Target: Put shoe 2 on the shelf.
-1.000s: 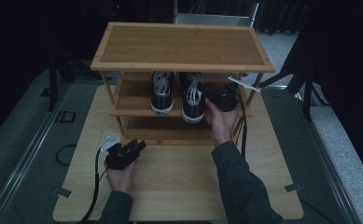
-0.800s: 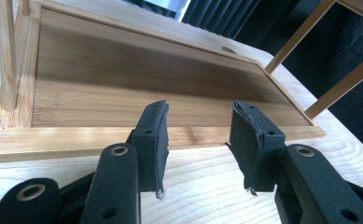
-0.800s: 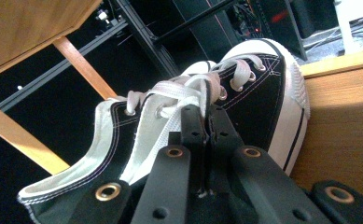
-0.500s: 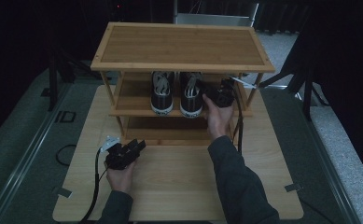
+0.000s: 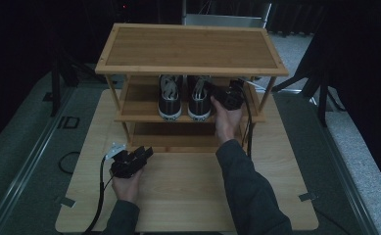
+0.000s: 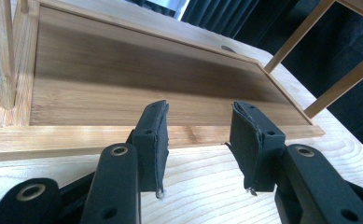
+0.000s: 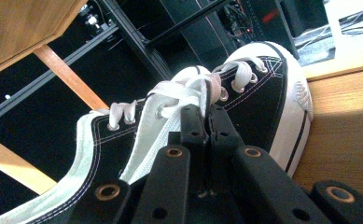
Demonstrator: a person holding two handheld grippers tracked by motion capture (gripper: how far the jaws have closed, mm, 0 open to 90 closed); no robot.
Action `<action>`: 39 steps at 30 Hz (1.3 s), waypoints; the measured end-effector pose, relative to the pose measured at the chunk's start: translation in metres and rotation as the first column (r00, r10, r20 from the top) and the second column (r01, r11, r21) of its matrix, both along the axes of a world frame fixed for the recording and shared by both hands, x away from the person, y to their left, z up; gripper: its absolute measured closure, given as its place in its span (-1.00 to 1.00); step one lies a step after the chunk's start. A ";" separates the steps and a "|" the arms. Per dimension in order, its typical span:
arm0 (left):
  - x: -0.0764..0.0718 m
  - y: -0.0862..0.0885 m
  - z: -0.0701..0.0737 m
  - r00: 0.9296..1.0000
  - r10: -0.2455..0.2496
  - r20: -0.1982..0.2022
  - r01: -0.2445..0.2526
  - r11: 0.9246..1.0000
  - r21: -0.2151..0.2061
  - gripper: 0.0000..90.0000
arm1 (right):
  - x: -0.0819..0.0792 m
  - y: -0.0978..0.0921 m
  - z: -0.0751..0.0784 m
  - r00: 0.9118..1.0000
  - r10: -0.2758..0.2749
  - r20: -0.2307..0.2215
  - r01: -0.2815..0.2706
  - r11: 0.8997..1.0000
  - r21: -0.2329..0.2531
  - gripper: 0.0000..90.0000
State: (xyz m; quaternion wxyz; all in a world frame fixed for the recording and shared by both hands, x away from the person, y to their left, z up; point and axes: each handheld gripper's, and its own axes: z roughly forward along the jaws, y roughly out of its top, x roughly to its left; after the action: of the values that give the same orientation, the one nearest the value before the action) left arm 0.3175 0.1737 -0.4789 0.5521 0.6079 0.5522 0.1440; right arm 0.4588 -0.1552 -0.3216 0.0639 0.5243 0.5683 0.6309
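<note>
Rack: three-tier wooden shoe rack (image 5: 190, 46) on the counter (image 5: 188, 196).
Shoes: left shoe (image 5: 170, 97) and right shoe (image 5: 199, 98), black with white laces, side by side on the middle shelf (image 5: 139, 105).
Right tool (image 5: 228, 96): jaws pressed together at the right shoe's lace area (image 7: 202, 91); whether they pinch lace or tongue, cannot tell.
Left tool (image 5: 132, 160): jaws spread, empty, low over the counter facing the bottom shelf (image 6: 137, 79).
Risk: a thin grip on lace could slip, or drag the shoe askew against its neighbour.
Change: right shoe now sits deeper and squarer on the shelf than a second ago; left tool unmoved.
</note>
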 end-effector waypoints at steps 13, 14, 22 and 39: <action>0.000 0.000 0.000 1.000 0.000 -0.001 0.000 1.000 0.002 0.27 | -0.006 0.007 -0.003 1.000 -0.027 0.009 0.027 1.000 0.007 0.95; 0.000 0.000 0.000 1.000 0.000 -0.001 0.000 1.000 0.002 0.27 | -0.006 0.008 -0.003 1.000 -0.030 0.004 0.030 0.999 0.012 0.94; 0.000 0.000 0.000 1.000 -0.001 -0.001 0.001 1.000 0.001 0.27 | -0.009 0.011 -0.003 0.999 -0.041 -0.005 0.041 0.999 0.024 0.94; 0.000 0.000 0.000 1.000 -0.001 -0.003 0.001 1.000 0.000 0.27 | -0.010 0.013 -0.005 1.000 -0.021 0.007 0.021 1.000 0.023 0.86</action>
State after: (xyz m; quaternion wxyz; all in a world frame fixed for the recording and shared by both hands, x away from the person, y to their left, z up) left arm 0.3175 0.1733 -0.4791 0.5515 0.6083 0.5526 0.1430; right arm 0.4485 -0.1422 -0.3265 0.0666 0.5288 0.5552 0.6384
